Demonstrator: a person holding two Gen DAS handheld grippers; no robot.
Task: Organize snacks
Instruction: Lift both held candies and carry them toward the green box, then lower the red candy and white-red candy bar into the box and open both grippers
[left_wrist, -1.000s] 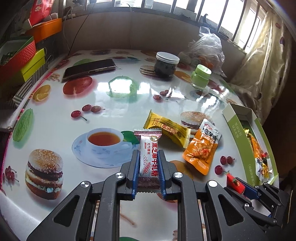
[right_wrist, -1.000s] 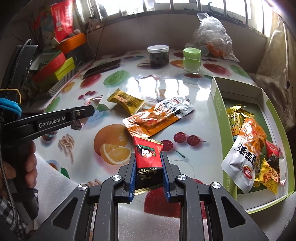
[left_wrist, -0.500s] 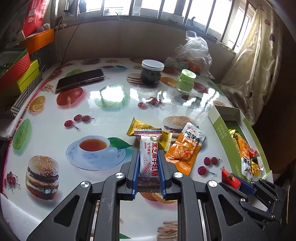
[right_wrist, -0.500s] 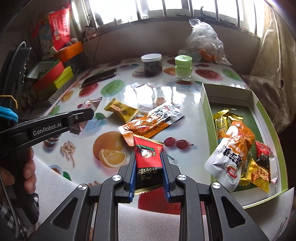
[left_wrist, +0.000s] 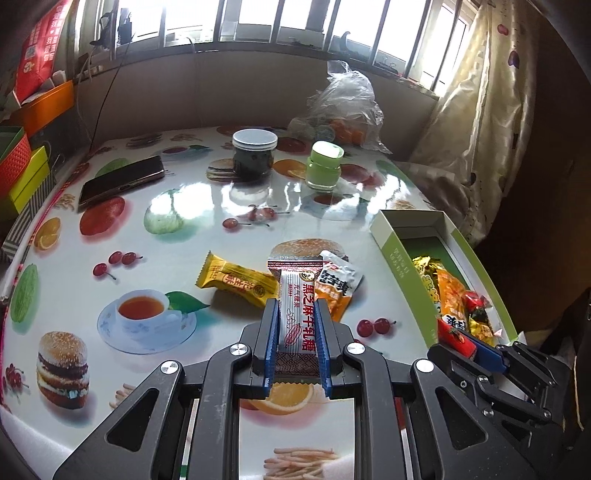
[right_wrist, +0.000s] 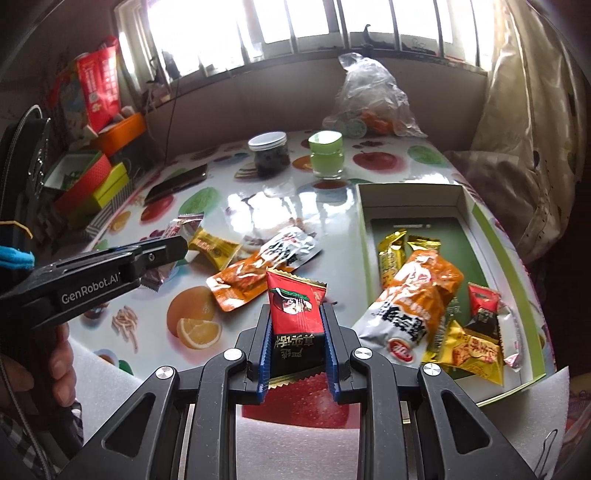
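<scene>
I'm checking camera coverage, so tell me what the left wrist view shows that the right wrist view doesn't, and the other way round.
Only the left wrist view shows the white candy bar face-on in the left gripper, plus the printed teacup.

Only the right wrist view shows the person's hand and the box's near end, with its yellow packet.

Both show the green box, dark jar, green jar, and the red packet in the right gripper.

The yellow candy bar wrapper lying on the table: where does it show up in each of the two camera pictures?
Left wrist view: the yellow wrapper lies centre, just left of the left gripper.
Right wrist view: the yellow wrapper lies left of centre, by the left gripper's tip.
Shared landmark: the green-lidded jar.
</scene>
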